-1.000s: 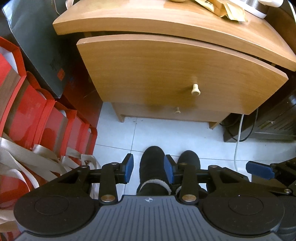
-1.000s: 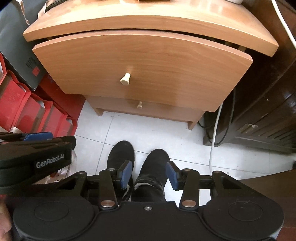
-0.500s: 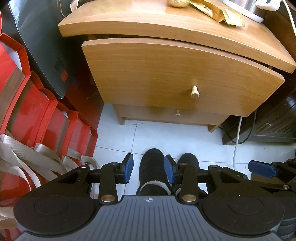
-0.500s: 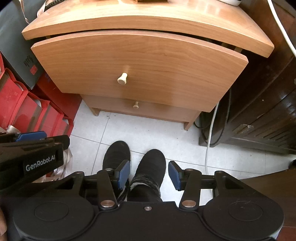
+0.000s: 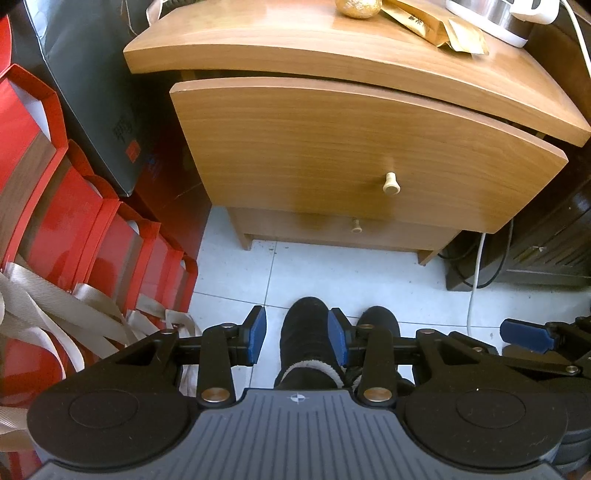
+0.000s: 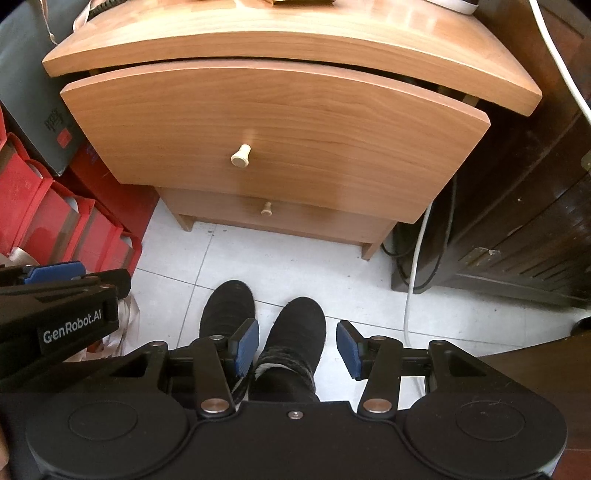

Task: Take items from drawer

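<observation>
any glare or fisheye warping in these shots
Left wrist view: the nightstand edges bow from fisheye distortion, and the kettle at the top is overexposed. Right wrist view: a bright sheen glares off the nightstand top at the upper right, and the frame corners darken.

"GenRobot.AI", white letters, on side of black left tongs [image 6: 55, 275], seen in right wrist view, left of right tongs. Dark grey paper bag [image 5: 92, 92] far left, beyond left tongs: red square stamp + dark characters, unreadable. Gold foil packet [image 5: 436, 27] on wooden nightstand top: dark characters, too small to read.
</observation>
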The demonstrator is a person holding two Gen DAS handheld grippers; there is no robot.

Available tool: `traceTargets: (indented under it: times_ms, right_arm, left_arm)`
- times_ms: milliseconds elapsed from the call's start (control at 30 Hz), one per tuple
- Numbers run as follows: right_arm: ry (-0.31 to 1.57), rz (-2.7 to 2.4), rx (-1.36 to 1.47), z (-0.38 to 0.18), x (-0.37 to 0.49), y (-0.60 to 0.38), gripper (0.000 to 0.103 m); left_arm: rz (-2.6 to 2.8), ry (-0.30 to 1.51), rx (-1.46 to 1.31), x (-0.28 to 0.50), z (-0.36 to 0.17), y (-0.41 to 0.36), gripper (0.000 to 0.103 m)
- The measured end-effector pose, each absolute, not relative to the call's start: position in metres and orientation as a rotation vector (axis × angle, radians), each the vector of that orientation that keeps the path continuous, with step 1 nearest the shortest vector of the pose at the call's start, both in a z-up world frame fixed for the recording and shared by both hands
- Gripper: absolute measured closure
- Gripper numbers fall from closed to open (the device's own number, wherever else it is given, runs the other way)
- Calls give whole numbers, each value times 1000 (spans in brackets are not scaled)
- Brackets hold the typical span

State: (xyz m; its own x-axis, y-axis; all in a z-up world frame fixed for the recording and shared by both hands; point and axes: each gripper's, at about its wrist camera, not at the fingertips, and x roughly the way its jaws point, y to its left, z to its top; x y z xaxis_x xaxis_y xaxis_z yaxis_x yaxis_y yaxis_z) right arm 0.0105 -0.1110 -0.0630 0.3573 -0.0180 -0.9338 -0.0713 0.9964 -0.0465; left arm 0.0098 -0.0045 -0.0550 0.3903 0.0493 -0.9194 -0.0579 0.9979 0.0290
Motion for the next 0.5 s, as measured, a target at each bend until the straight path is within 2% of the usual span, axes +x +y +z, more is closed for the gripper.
traceTargets:
  times_ms: [500]
  right_arm:
    - [1211,42,-79,-63,11,-112,58]
  left_arm:
    - [64,1177,-9,12,-57,-5,64]
